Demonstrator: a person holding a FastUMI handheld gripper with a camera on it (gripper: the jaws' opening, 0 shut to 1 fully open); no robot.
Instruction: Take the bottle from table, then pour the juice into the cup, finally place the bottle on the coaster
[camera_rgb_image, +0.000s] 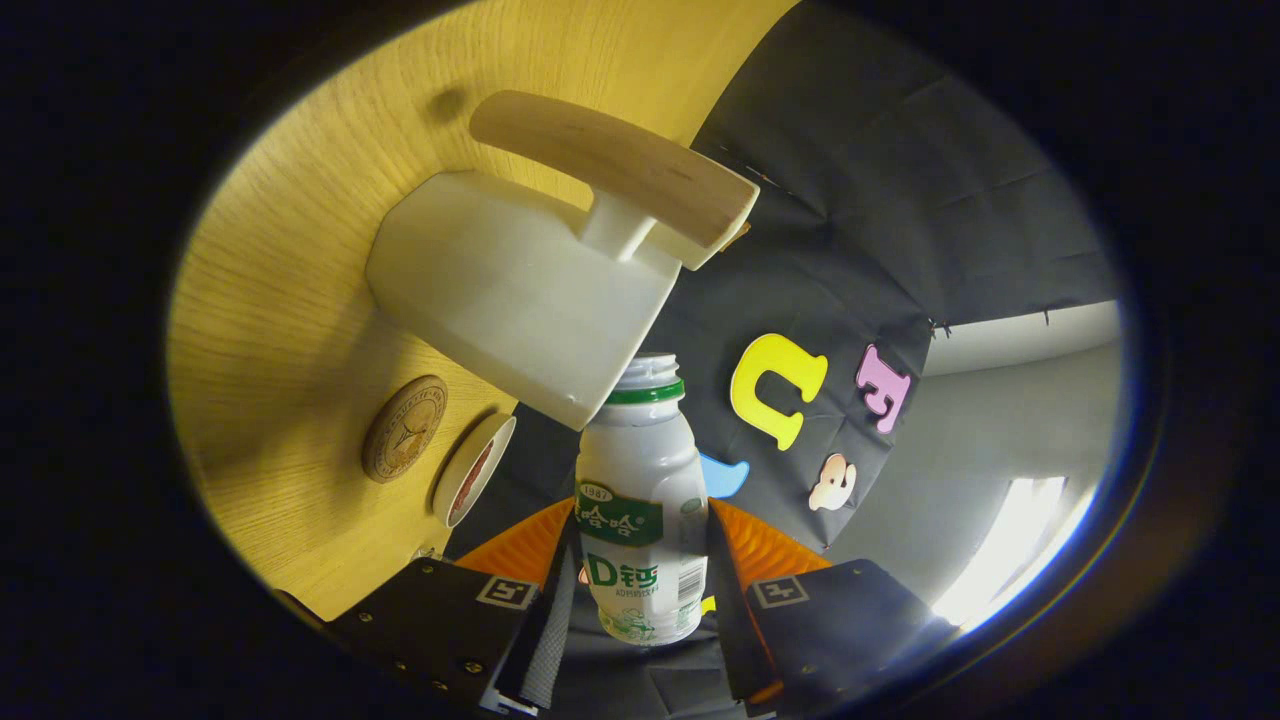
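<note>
Right now my fingers are closed around a small white plastic bottle with a green neck ring and a green label, one finger pressing each side of its lower body, so the bottle sits squarely between them. I have the whole rig rolled over, and the light wooden surface appears tipped up on its side. The bottle's open, capless mouth touches or sits just under the rim of a white cup with a flat wooden handle; I cannot tell whether the two are in contact. The cup stands on the surface near its far edge, with its handle sticking out past that edge toward the booth's wall. Beside the cup, nearer to me along the same edge, lies a round brown wooden coaster with an embossed pattern. Just next to it, right at the edge of the surface, is a small white round lid-like disc with a reddish inside, close to the bottle's shoulder.
</note>
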